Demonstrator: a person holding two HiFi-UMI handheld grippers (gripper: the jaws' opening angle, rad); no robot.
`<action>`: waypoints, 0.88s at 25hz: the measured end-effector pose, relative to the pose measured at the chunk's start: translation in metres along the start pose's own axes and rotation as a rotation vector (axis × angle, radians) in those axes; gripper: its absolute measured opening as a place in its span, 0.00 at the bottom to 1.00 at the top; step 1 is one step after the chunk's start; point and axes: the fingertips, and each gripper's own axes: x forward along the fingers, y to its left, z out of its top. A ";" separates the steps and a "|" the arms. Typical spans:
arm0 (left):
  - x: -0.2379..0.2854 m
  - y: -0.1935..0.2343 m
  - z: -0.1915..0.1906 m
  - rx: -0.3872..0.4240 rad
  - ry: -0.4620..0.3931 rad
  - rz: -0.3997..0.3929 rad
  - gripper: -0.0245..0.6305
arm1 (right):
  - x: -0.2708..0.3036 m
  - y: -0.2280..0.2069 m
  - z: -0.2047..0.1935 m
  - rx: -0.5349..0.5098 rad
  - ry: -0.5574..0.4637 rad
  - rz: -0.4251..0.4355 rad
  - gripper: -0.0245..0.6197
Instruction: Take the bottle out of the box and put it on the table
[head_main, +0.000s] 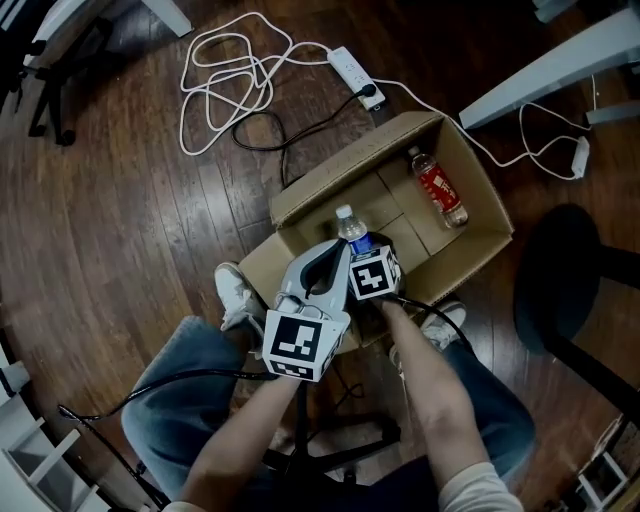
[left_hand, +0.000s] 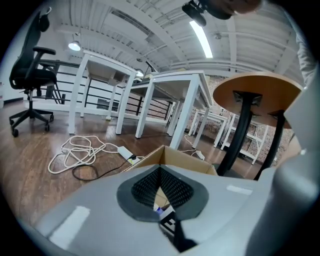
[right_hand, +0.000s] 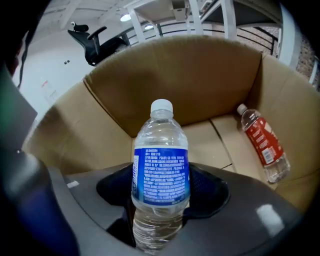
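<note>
A clear water bottle with a blue label and white cap (head_main: 352, 232) (right_hand: 160, 165) sits between the jaws of my right gripper (head_main: 360, 250) (right_hand: 160, 202), which is shut on its lower body. It is held over the near part of the open cardboard box (head_main: 330, 172) (right_hand: 190, 75) on the floor. A second bottle with a red label (head_main: 441, 188) (right_hand: 262, 141) lies flat on the box's floor at the far right. My left gripper (head_main: 333, 255) (left_hand: 161, 192) hovers just left of the blue bottle, its jaws shut on nothing.
A white power strip (head_main: 355, 75) and looped cable (head_main: 230, 85) lie on the wooden floor beyond the box. White table legs (head_main: 560, 65) cross the upper right. A black stool base (head_main: 570, 285) stands right of the box. The person's shoes (head_main: 237, 295) touch its near side.
</note>
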 end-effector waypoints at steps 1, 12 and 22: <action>-0.003 -0.005 0.004 0.001 -0.003 -0.004 0.02 | -0.012 -0.001 0.005 0.010 -0.017 -0.007 0.48; -0.037 -0.062 0.090 0.131 -0.146 -0.086 0.02 | -0.163 -0.018 0.085 0.005 -0.290 -0.093 0.49; -0.085 -0.107 0.169 0.144 -0.291 -0.155 0.02 | -0.311 0.007 0.120 -0.059 -0.507 -0.118 0.49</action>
